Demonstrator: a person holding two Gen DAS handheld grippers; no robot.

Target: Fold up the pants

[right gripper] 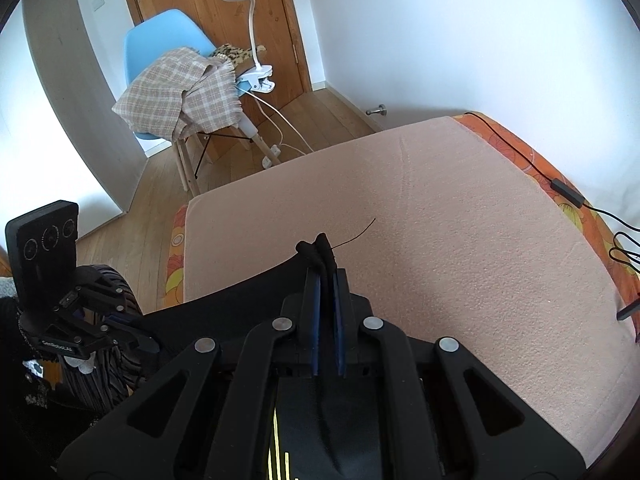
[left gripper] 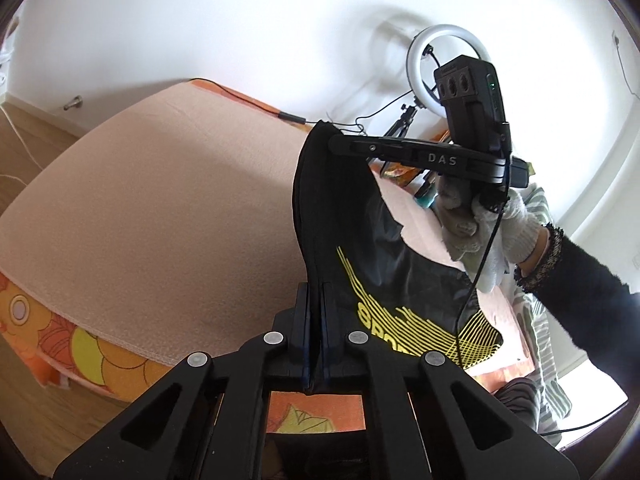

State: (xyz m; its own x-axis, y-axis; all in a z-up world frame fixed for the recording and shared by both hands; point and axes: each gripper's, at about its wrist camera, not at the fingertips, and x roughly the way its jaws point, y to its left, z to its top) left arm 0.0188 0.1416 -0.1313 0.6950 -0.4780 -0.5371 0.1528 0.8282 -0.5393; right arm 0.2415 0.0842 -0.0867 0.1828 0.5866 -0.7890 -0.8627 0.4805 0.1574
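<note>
black pants (left gripper: pixel 320 208) held up over bed (left gripper: pixel 168 200) | left gripper (left gripper: pixel 316 292) and right gripper (right gripper: pixel 326 276) jaws both clamped on fabric | edge stretched jaw-to-jaw, rest hanging below

Your left gripper (left gripper: pixel 316 292) and right gripper (right gripper: pixel 326 280) are both closed tight (each pinching fabric), raised apart.

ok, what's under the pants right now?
The black pants hang off both shut grippers, left and right, over the peach blanket on the bed. Whether the lower part touches the blanket is hidden by the fabric.
</note>
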